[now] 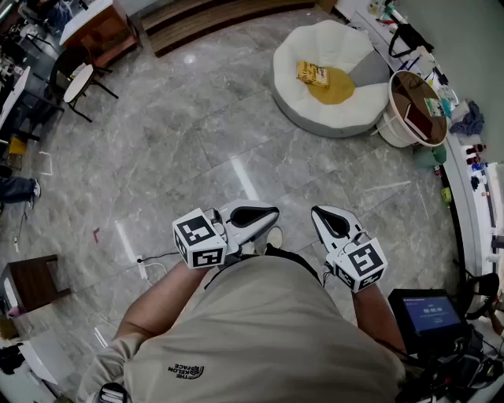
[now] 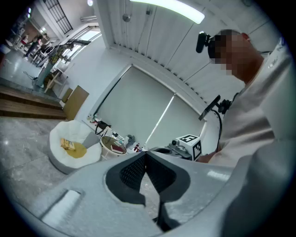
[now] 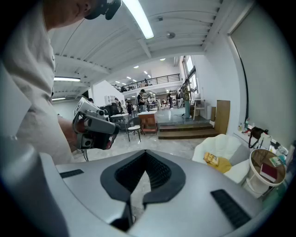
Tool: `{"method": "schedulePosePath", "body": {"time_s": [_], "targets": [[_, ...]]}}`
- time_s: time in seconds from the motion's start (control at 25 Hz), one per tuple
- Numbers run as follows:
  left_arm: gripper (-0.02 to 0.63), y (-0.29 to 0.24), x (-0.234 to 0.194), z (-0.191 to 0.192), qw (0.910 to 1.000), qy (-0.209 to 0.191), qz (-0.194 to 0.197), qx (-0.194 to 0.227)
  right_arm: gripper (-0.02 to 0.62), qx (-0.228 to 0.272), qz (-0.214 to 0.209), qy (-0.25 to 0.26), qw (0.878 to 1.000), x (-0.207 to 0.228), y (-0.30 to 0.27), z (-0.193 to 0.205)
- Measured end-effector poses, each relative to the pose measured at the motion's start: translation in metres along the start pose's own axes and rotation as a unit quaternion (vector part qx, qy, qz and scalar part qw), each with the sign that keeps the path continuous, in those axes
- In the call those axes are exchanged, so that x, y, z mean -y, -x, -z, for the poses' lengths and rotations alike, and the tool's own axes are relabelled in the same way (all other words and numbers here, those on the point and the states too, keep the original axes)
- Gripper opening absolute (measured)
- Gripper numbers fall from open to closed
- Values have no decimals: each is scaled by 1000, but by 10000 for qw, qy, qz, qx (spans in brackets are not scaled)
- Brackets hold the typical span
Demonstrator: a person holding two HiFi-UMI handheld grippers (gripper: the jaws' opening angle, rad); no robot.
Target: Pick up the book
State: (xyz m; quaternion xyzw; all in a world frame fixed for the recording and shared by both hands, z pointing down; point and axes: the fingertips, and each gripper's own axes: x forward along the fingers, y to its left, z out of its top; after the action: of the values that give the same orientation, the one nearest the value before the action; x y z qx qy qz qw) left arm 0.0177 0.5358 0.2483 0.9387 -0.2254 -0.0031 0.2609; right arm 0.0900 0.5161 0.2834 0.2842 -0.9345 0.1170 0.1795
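Note:
A yellow book (image 1: 313,74) lies on a yellow cushion in a white beanbag seat (image 1: 299,102), far ahead across the floor. It also shows in the left gripper view (image 2: 68,145) and the right gripper view (image 3: 211,159). A dark red book (image 1: 416,118) rests on a round side table (image 1: 396,134) beside the beanbag. My left gripper (image 1: 272,213) and right gripper (image 1: 319,212) are held close to my body, well short of both books. Each is shut with nothing between its jaws, as the left gripper view (image 2: 146,152) and the right gripper view (image 3: 145,152) show.
Grey marble floor (image 1: 205,134) lies between me and the beanbag. Wooden steps (image 1: 213,20) run along the far side, with chairs and tables (image 1: 79,79) at far left. A dark brown box (image 1: 31,279) stands at left. A cluttered ledge (image 1: 472,157) runs along the right wall, above a screen (image 1: 429,311).

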Motion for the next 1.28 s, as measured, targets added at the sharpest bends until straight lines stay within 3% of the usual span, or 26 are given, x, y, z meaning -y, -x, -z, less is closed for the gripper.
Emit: {"method": "schedulePosePath", "body": {"time_s": [0.12,0.2,0.44,0.64,0.76,0.88,1.12,1.28], "targets": [[8,-21,-1,10,9978,-332,-389,-413,12,-9,-6,39,10000,15,18,5],[8,-33,0,13,9966,-438,-436,-551,12,41,16,-36,10000,28,26,8],[8,-62,-12,4,9950,-488,-584,-644,12,188,26,-200,9996,67,27,15],[8,-79,-35,-3,9936,-478,-709,-744,15,144,36,-764,9970,103,11,26],[8,-89,-51,-12,9931,-571,-663,-784,29,85,82,-831,9965,120,0,28],[9,-96,-79,-23,9940,-617,-504,-748,106,68,256,-808,9964,142,-25,25],[8,-98,-165,-53,9957,-554,-249,-697,106,25,635,-1087,9920,185,-90,6],[8,-94,-229,-91,9936,-663,40,-914,104,15,858,-1470,9854,218,-144,-20]]}}
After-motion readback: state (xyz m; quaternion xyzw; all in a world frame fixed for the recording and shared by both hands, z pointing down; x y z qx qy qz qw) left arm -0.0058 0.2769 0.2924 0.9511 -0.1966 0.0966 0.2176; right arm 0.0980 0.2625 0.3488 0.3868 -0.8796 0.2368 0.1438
